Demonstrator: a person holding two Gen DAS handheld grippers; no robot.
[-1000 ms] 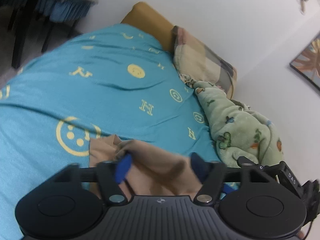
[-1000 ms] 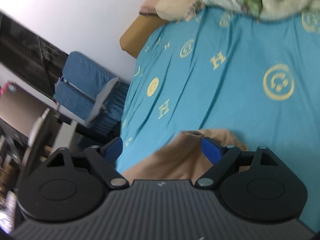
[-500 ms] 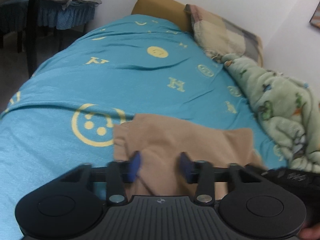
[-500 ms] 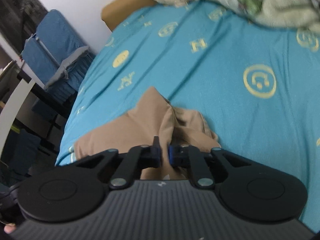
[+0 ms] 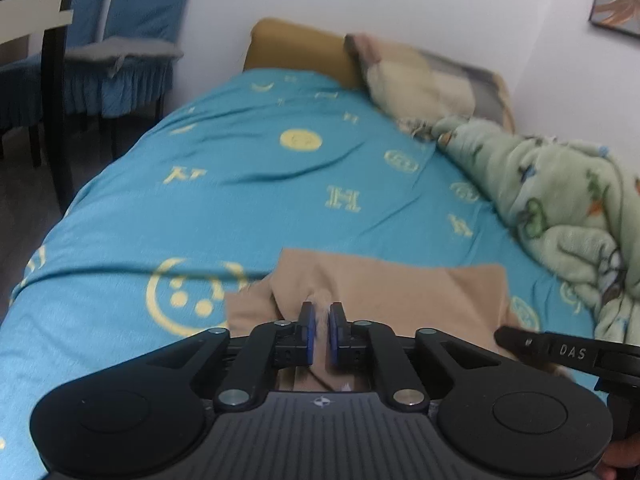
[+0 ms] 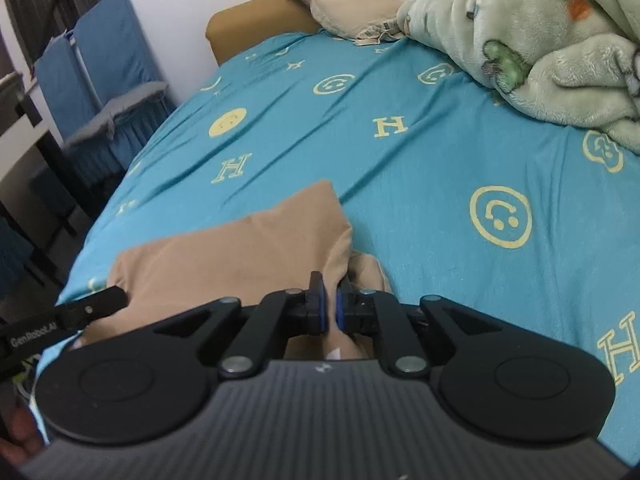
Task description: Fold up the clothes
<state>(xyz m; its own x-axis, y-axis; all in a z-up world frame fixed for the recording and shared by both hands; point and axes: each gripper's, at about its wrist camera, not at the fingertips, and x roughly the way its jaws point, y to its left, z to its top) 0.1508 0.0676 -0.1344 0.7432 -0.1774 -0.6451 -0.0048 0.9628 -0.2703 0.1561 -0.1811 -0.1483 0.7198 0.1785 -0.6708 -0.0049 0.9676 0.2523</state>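
1. A second ago both grippers stood wide over the tan garment (image 5: 384, 292); now the left gripper (image 5: 319, 330) is clamped on a pinch of its near edge, though its jaws are easing slightly apart with cloth between the blue pads.
2. The right gripper (image 6: 329, 308) has likewise closed and is clamped on a raised fold of the same garment (image 6: 240, 248).
3. The cloth, bunched a second ago, now lies flatter on the bed (image 5: 248, 200). Judged from this, both near corners are secured and a fold away from the person could begin.
4. The left wrist view alone shows the garment's far straight edge and the other gripper's tip (image 5: 560, 350) at the right.
5. The right wrist view alone shows the peak of cloth rising beyond the pads.
6. Farther off, the green blanket (image 6: 560, 52) and pillow (image 5: 416, 80) lie well apart from the garment.
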